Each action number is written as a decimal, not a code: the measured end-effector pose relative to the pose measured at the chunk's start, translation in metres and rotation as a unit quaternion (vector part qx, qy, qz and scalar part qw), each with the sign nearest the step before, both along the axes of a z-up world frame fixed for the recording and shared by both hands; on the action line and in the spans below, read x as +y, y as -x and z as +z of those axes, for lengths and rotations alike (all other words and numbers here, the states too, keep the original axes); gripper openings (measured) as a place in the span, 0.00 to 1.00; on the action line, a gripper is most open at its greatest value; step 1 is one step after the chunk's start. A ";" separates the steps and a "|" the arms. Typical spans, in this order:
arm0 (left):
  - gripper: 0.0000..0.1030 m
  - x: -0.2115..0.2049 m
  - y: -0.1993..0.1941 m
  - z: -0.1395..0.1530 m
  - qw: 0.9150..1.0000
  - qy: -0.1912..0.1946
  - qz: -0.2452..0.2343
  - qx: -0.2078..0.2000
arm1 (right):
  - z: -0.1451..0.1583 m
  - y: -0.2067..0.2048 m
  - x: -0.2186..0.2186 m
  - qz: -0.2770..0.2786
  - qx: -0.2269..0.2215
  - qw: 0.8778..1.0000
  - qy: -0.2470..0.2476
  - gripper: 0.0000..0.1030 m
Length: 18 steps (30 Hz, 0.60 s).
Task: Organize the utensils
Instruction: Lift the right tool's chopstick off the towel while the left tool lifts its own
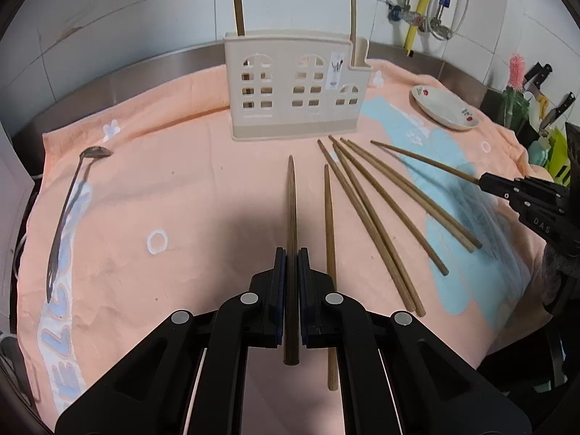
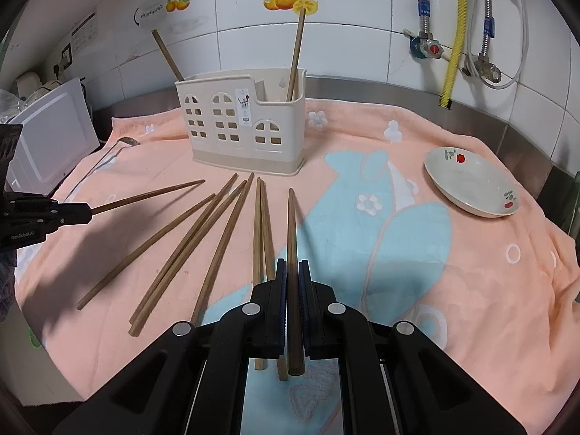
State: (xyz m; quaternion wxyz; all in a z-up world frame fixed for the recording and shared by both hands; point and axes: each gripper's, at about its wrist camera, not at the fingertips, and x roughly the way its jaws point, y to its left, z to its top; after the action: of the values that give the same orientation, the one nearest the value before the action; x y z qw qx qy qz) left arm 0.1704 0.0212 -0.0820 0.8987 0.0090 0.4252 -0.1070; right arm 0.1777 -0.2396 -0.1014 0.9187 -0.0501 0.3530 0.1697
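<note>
A beige utensil holder (image 1: 293, 90) (image 2: 246, 127) with window cut-outs stands at the back of a peach towel, two chopsticks upright in it. Several wooden chopsticks (image 1: 366, 217) (image 2: 188, 246) lie fanned out on the towel in front of it. My left gripper (image 1: 291, 253) is shut on one chopstick (image 1: 291, 195), held above the towel and pointing at the holder. My right gripper (image 2: 293, 264) is shut on another chopstick (image 2: 291, 217), also pointing forward. Each gripper shows in the other's view, the right (image 1: 484, 180) and the left (image 2: 88, 212). A metal spoon (image 1: 65, 210) lies at the left.
A white dish (image 1: 447, 108) (image 2: 471, 181) with red flowers sits on the towel at the right. A steel counter rim and tiled wall with pipes (image 2: 453, 36) are behind. A knife block (image 1: 536, 108) stands far right, a white appliance (image 2: 47, 134) far left.
</note>
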 end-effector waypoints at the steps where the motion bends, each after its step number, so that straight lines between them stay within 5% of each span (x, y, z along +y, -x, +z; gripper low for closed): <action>1: 0.05 0.001 0.000 0.004 1.000 0.003 0.001 -0.006 | 0.002 0.000 0.000 0.001 -0.001 1.000 -0.003 0.06; 18: 0.05 -0.005 -0.004 0.040 0.999 0.018 -0.005 -0.049 | 0.041 -0.002 0.007 0.007 -0.046 0.999 -0.014 0.06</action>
State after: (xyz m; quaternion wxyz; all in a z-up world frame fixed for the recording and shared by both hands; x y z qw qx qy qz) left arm 0.1740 0.0163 -0.0424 0.9180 -0.0001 0.3784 -0.1185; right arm 0.1793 -0.2323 -0.0600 0.9332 -0.0476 0.3080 0.1788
